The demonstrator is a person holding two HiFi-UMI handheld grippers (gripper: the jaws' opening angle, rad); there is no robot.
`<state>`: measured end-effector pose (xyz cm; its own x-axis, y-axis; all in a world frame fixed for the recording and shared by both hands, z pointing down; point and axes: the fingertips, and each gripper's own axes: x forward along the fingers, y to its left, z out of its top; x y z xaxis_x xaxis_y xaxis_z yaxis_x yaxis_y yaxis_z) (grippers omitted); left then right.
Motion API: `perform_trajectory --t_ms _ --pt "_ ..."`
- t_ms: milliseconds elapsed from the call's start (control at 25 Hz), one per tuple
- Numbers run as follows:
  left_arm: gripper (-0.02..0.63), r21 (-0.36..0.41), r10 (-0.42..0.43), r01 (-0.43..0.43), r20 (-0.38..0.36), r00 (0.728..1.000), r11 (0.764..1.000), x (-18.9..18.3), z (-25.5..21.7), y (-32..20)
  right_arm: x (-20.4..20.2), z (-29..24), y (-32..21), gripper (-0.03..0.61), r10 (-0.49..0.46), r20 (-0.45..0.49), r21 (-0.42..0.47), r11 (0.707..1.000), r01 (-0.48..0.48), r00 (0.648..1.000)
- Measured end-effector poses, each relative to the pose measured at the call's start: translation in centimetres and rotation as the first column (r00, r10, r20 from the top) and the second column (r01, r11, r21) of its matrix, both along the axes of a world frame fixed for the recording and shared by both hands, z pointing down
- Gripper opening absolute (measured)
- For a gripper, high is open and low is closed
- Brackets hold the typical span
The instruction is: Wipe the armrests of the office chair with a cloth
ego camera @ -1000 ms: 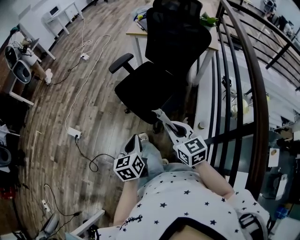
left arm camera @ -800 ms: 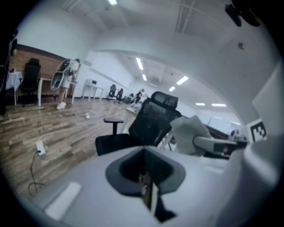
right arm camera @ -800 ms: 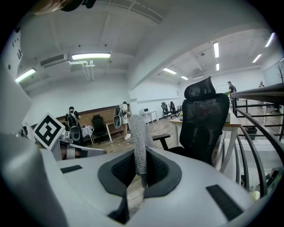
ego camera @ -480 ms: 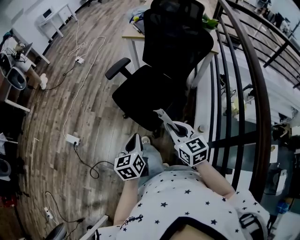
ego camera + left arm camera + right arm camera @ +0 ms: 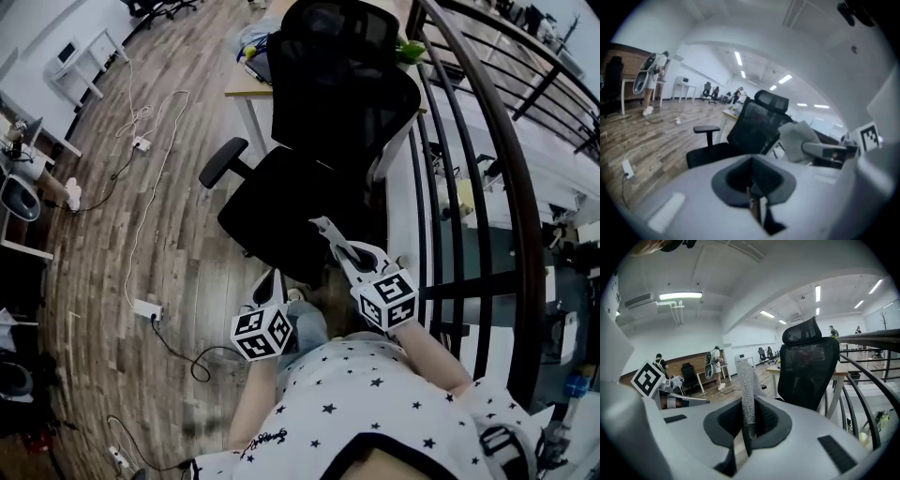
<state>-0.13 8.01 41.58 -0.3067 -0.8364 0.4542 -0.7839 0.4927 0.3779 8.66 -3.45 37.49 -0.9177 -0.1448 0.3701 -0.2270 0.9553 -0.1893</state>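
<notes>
chair (image 5: 309, 187): black, just ahead of both grippers
armrest (image 5: 223, 161): ahead-left of left gripper (image 5: 271, 277)
cloth (image 5: 322, 225): pale, at right gripper (image 5: 331, 236) tip
railing (image 5: 487, 169): right of right gripper

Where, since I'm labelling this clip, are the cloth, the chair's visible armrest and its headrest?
cloth (image 5: 747, 385): right gripper view, middle of the grey strip above the jaws.
armrest (image 5: 223, 161): head view, middle of the black pad.
headrest (image 5: 345, 21): head view, centre of its black cushion.
</notes>
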Motion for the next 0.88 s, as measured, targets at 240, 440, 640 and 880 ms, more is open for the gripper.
perform_trajectory --t_ms 240,440,640,880 --pt "0.008 -0.008 0.081 -0.081 -0.011 0.997 0.997 -2.6 -0.6 -3.1 -1.5 -0.3 -2.5 0.026 0.085 -0.028 -0.007 0.996 -0.085 0.996" --pt "0.008 -0.013 0.167 -0.168 -0.023 0.986 0.986 -4.4 0.1 -5.7 -2.4 0.5 -4.3 0.026 0.17 -0.046 -0.006 0.985 -0.17 0.984" --pt "0.008 -0.019 0.257 -0.258 -0.037 0.966 0.966 -5.2 0.7 -8.4 -2.7 1.0 -6.0 0.026 0.247 -0.067 -0.001 0.969 -0.248 0.967" --pt "0.008 -0.021 0.357 -0.358 -0.049 0.933 0.933 -5.4 1.6 -11.0 -2.4 2.4 -7.5 0.026 0.333 -0.097 0.013 0.943 -0.333 0.938"
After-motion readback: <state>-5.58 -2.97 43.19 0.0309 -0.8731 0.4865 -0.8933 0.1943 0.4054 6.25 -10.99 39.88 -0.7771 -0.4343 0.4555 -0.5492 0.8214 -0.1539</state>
